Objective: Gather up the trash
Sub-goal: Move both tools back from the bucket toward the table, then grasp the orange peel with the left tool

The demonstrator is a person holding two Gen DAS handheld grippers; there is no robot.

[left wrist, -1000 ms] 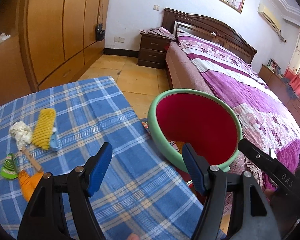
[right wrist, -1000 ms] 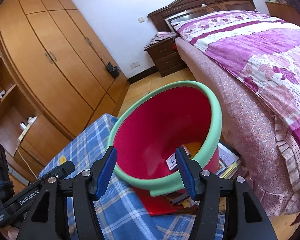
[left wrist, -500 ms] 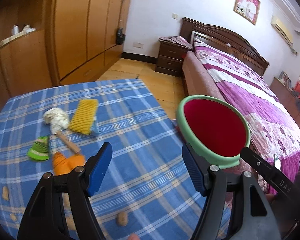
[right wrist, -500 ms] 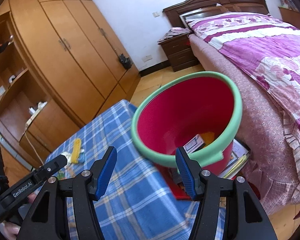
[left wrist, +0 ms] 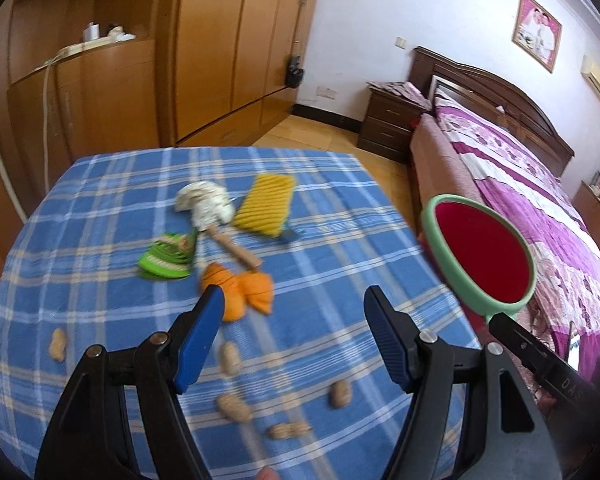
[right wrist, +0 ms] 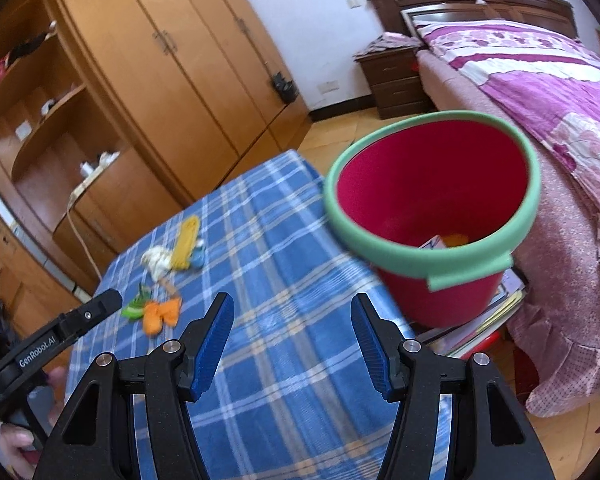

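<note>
Counter [left wrist: 100,208] under blue plaid cloth; scattered on it, left to right: peanut shells [left wrist: 232,408] near front, green wrapper [left wrist: 166,260], white crumpled wad [left wrist: 206,204] on wooden stick, orange peel [left wrist: 240,292], yellow ribbed piece [left wrist: 266,204]. Left gripper [left wrist: 294,320] spread, empty, hovering just in front of orange peel. Right gripper [right wrist: 292,336] spread, empty, above counter edge. Red bin [right wrist: 432,216] with green rim beside counter, next to bed [right wrist: 560,92], some scraps inside

white wall [left wrist: 440,12], wooden wardrobe [left wrist: 236,44], purple-quilted bed [right wrist: 540,92], wood floor [left wrist: 300,136]
</note>
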